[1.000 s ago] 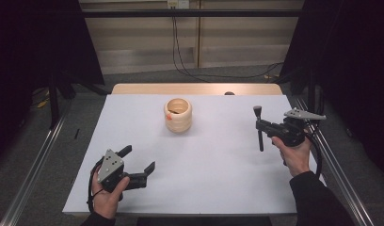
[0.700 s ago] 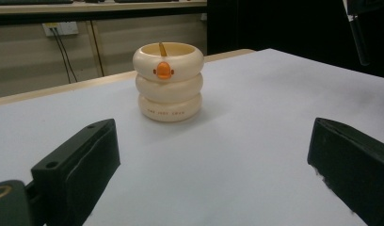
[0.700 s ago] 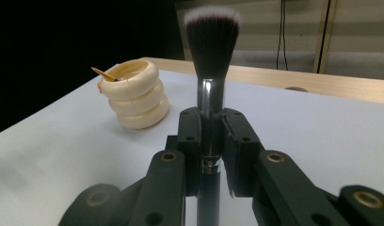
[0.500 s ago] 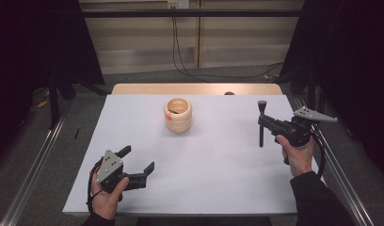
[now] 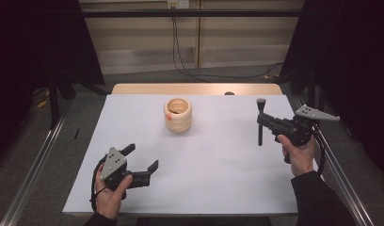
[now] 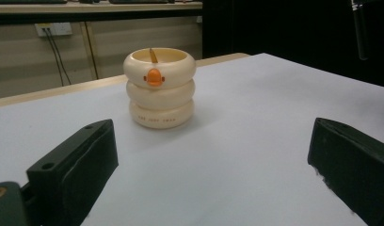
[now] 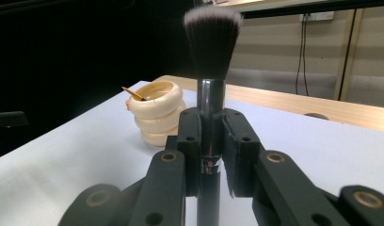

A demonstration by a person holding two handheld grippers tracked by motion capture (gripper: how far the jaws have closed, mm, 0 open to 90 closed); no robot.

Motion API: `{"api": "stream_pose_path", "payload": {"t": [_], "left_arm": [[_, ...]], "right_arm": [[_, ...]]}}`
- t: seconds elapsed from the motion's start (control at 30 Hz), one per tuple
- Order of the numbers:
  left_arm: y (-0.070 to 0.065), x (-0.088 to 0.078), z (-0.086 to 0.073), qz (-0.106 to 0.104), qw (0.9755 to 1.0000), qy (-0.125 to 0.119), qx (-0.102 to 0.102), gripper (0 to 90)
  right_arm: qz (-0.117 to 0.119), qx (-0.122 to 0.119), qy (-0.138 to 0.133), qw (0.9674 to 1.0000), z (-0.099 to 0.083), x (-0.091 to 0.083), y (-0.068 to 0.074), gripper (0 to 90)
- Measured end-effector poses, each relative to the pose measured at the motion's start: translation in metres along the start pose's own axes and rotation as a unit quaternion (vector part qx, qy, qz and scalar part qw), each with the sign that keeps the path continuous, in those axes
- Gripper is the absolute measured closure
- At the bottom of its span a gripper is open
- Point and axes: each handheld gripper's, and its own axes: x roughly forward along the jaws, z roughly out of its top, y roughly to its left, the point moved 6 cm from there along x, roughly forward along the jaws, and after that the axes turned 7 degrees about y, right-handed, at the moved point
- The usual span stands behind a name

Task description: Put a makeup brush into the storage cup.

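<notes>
On the right side of the white-topped bench (image 5: 218,160), the right tongs (image 5: 261,123) pinch a black makeup brush with a shiny metal ferrule and pale-tipped bristles (image 5: 260,123) by its handle, holding it upright above the surface, bristles up; the right gripper view shows both pads pressed against the ferrule (image 7: 210,122). Well apart, toward the far middle, stands a cream ribbed cup of three stacked rings with an orange beak (image 5: 178,114), something thin leaning inside it. Near the front left edge, the left tongs (image 5: 142,158) hover low, spread wide with nothing between them, pointing toward the cup.
</notes>
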Motion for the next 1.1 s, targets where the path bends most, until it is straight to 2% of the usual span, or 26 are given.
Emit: {"api": "stream_pose_path", "payload": {"t": [0.07,0.17,0.23,0.3,0.33,0.53,0.7,0.83,0.93,0.97,1.03,1.1], "left_arm": [[-0.002,0.000,0.004,-0.005,1.0000,-0.006,-0.005,2.4],[-0.004,0.002,0.009,-0.008,0.9999,-0.010,-0.002,2.5],[-0.008,0.005,0.012,-0.019,0.9998,-0.009,-0.003,2.4],[-0.013,0.008,0.014,-0.015,0.9998,-0.009,0.010,2.4],[-0.016,0.009,0.016,-0.022,0.9996,-0.012,0.010,2.4],[-0.022,0.018,0.029,-0.039,0.9988,-0.028,-0.006,2.9],[-0.029,0.028,0.035,-0.046,0.9986,-0.027,0.002,4.3],[-0.035,0.036,0.040,-0.060,0.9977,-0.028,0.008,4.3],[-0.039,0.042,0.043,-0.063,0.9975,-0.026,0.018,4.9],[-0.041,0.044,0.044,-0.074,0.9968,-0.028,0.017,5.1],[-0.044,0.048,0.046,-0.079,0.9964,-0.026,0.015,5.5],[-0.047,0.051,0.047,-0.087,0.9957,-0.021,0.024,6.6]], "right_arm": [[0.006,-0.002,-0.003,1.0000,0.001,0.000,0.002,78.8],[0.014,-0.006,-0.005,0.9999,0.003,-0.001,0.005,78.8],[0.017,-0.006,-0.007,0.9998,0.004,-0.001,0.007,78.8],[0.021,-0.011,-0.005,0.9997,0.004,0.000,0.009,78.8],[0.026,-0.012,-0.004,0.9996,0.005,0.001,0.011,78.7],[0.044,-0.018,-0.009,0.9988,0.005,0.004,0.017,78.8],[0.055,-0.022,-0.006,0.9982,0.004,0.008,0.021,78.8],[0.068,-0.027,-0.004,0.9973,0.003,0.012,0.027,78.7],[0.078,-0.030,0.001,0.9965,0.001,0.016,0.033,78.7],[0.082,-0.030,0.002,0.9962,0.000,0.017,0.035,78.7],[0.090,-0.031,0.003,0.9954,0.000,0.020,0.040,78.7],[0.094,-0.035,0.007,0.9950,0.000,0.021,0.043,78.8]]}}
